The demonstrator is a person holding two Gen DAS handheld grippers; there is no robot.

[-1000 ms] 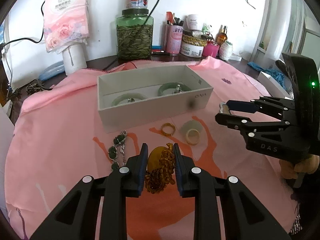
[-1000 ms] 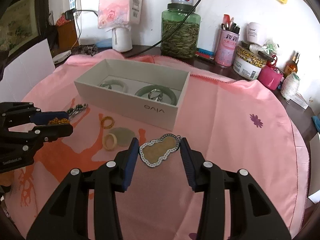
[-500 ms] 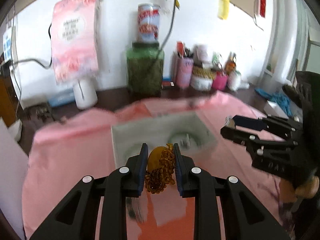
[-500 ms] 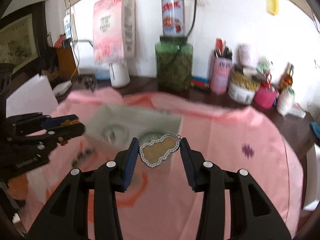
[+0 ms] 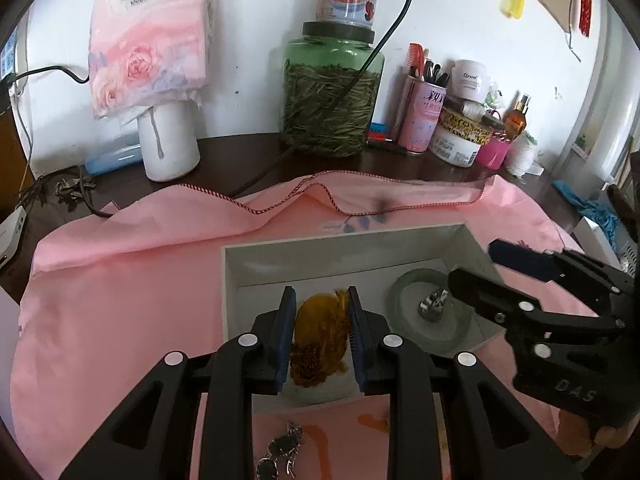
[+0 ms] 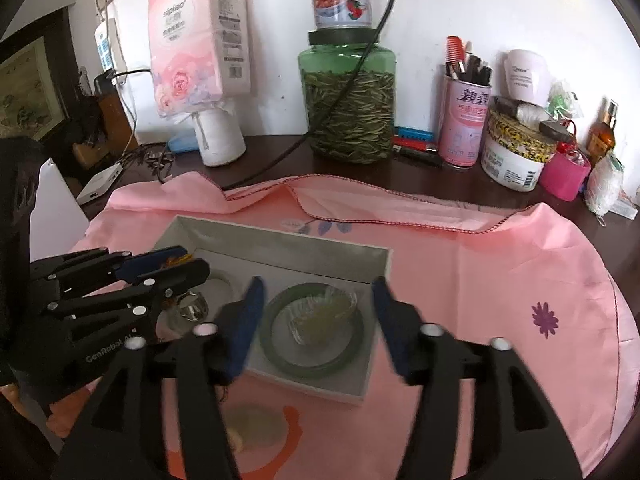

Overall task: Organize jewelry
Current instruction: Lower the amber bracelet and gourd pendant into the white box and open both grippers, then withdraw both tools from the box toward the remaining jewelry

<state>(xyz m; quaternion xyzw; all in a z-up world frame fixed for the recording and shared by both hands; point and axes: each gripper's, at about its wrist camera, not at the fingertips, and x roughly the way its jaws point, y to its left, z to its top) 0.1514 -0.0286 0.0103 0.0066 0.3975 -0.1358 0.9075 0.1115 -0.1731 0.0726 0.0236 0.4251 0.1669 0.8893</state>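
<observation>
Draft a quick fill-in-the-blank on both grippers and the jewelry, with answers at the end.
1. The left gripper is ___ on the amber beads.
2. The right gripper is ___, holding nothing.
3. The pendant sits within the ___ bangle in the box.
Answers: shut; open; green.

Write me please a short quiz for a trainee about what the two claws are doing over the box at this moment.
1. True or false: the left claw is shut on the amber bead jewelry.
2. The right claw is: A) open, B) shut on a ring, C) shut on a can.
3. Fill in: the green jade bangle lies inside the white ____.
Key: 1 true; 2 A; 3 box.
</observation>
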